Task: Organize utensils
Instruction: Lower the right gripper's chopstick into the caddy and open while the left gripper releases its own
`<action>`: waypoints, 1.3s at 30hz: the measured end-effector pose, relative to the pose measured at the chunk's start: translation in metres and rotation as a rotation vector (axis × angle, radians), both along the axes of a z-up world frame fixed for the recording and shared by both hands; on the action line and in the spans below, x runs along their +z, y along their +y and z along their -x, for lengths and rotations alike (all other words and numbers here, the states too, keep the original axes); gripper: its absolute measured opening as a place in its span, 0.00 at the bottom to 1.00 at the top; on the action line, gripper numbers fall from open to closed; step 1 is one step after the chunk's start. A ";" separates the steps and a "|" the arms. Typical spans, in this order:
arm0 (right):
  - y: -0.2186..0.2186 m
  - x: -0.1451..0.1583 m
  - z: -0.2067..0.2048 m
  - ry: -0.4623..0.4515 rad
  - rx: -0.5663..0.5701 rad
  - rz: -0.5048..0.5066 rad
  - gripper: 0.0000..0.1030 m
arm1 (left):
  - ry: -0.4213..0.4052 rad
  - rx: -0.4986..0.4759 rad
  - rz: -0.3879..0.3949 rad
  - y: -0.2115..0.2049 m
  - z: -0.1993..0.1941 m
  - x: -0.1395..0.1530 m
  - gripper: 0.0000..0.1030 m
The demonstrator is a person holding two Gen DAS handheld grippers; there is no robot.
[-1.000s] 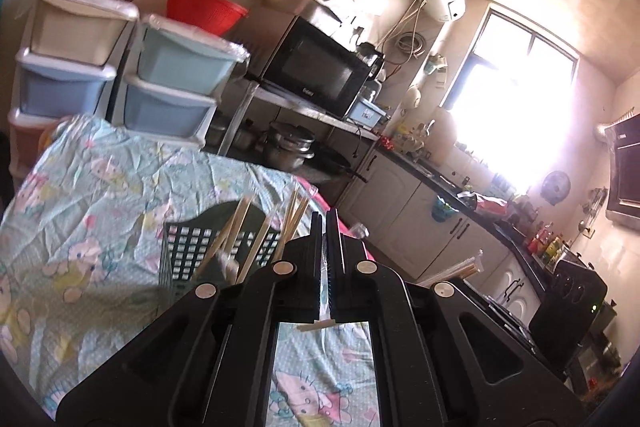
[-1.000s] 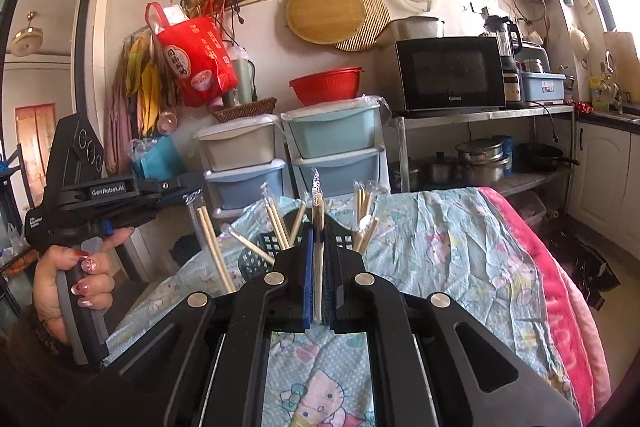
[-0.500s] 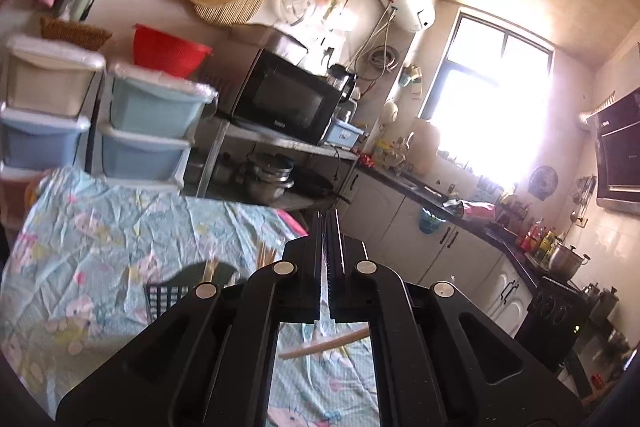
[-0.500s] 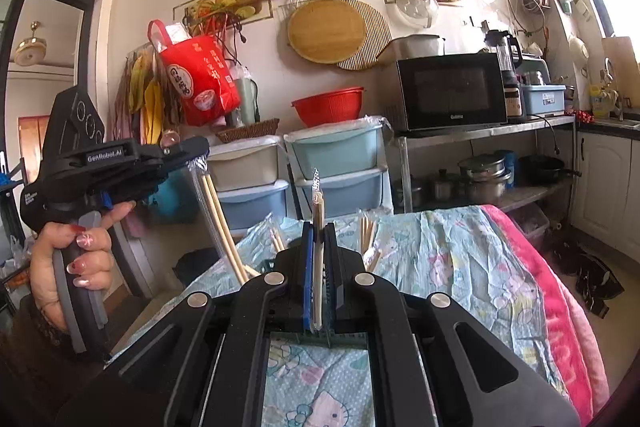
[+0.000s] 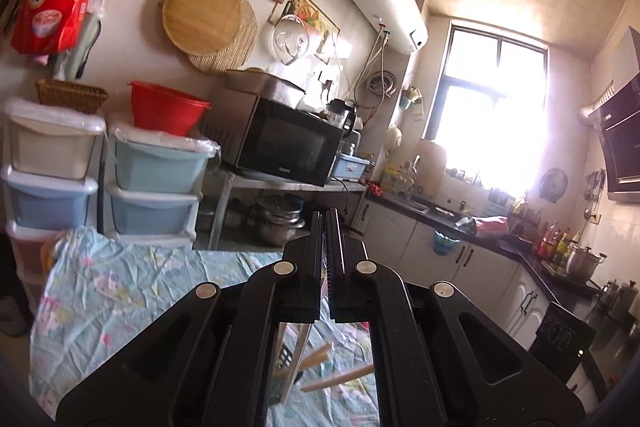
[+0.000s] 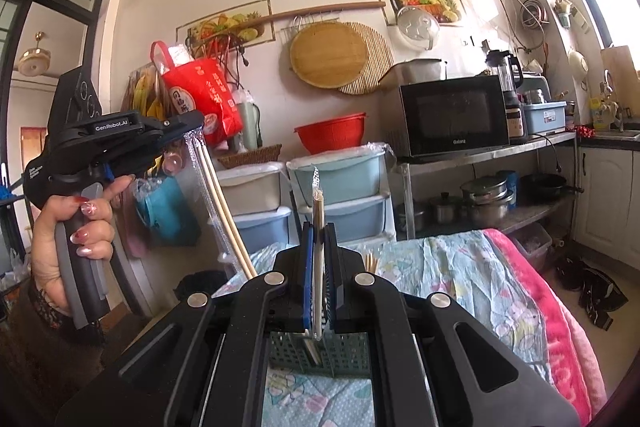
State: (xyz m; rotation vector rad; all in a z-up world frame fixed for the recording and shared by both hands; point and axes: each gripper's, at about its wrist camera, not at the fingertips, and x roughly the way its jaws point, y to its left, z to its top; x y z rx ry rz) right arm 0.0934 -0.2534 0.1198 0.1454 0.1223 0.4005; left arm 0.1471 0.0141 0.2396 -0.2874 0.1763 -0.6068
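- Tabletop (image 6: 472, 279): covered with a light blue cartoon-print cloth; a pink blanket (image 6: 560, 319) runs along its right edge in the right wrist view.
- Storage drawers (image 6: 340, 195): two stacks of plastic bins stand past the far edge of the tabletop, with a red basin (image 6: 330, 131) on the right-hand stack. A microwave (image 6: 452, 115) sits on a metal shelf to the right of them.
- Left gripper (image 6: 192, 125): held level in the person's left hand (image 6: 76, 227), raised well above the near left corner of the tabletop. Its fingers are together, clamped on the top end of a wrapped pair of chopsticks (image 6: 226, 211). This pair hangs down at a slant in its clear sleeve, with the lower end hidden behind the right gripper's body.
- Right gripper (image 6: 319, 247): held level over the near part of the tabletop. Its fingers are together, clamped on a second wrapped pair of chopsticks (image 6: 318, 211), which stands upright. The top of this pair projects above the fingers, and the lower end reaches down into the basket.
- Basket (image 6: 288, 351): a dark green lattice holder on the tabletop, directly under the right gripper. More chopstick ends (image 6: 371, 262) show just past the right finger; whether they stand in the basket cannot be told.
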 end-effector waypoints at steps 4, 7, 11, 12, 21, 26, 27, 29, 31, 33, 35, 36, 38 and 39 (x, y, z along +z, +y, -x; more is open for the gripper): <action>0.003 0.008 -0.003 -0.036 -0.017 0.000 0.05 | -0.027 0.029 -0.010 0.002 -0.008 0.012 0.00; 0.006 0.015 -0.008 -0.057 -0.022 -0.001 0.05 | -0.037 0.054 -0.025 0.003 -0.015 0.019 0.00; 0.008 0.022 -0.016 -0.078 -0.028 -0.002 0.05 | -0.037 0.099 -0.040 0.007 -0.028 0.023 0.00; 0.008 0.024 -0.019 -0.081 -0.029 -0.002 0.05 | -0.031 0.105 -0.040 0.008 -0.033 0.023 0.00; 0.013 0.025 -0.051 -0.070 -0.050 0.013 0.05 | 0.013 0.150 -0.036 0.016 -0.069 0.005 0.00; 0.016 0.018 -0.064 -0.040 -0.053 0.019 0.05 | 0.046 0.149 -0.043 0.013 -0.081 -0.016 0.00; 0.017 0.017 -0.066 -0.035 -0.053 0.020 0.05 | 0.056 0.149 -0.045 0.013 -0.084 -0.021 0.00; 0.019 0.014 -0.069 -0.036 -0.052 0.026 0.05 | 0.074 0.153 -0.046 0.012 -0.089 -0.029 0.00; 0.022 0.009 -0.071 -0.037 -0.054 0.038 0.05 | 0.088 0.156 -0.047 0.012 -0.093 -0.038 0.00; 0.023 0.006 -0.074 -0.030 -0.055 0.042 0.05 | 0.096 0.152 -0.049 0.010 -0.095 -0.044 0.00; 0.024 0.002 -0.078 -0.017 -0.055 0.045 0.05 | 0.100 0.151 -0.056 0.008 -0.095 -0.050 0.00; 0.025 -0.001 -0.080 -0.011 -0.055 0.047 0.05 | 0.101 0.152 -0.062 0.007 -0.095 -0.053 0.00; 0.026 -0.006 -0.085 0.003 -0.058 0.052 0.05 | 0.105 0.150 -0.070 0.004 -0.095 -0.058 0.00; 0.026 -0.009 -0.087 0.015 -0.059 0.055 0.05 | 0.108 0.152 -0.076 0.003 -0.094 -0.062 0.00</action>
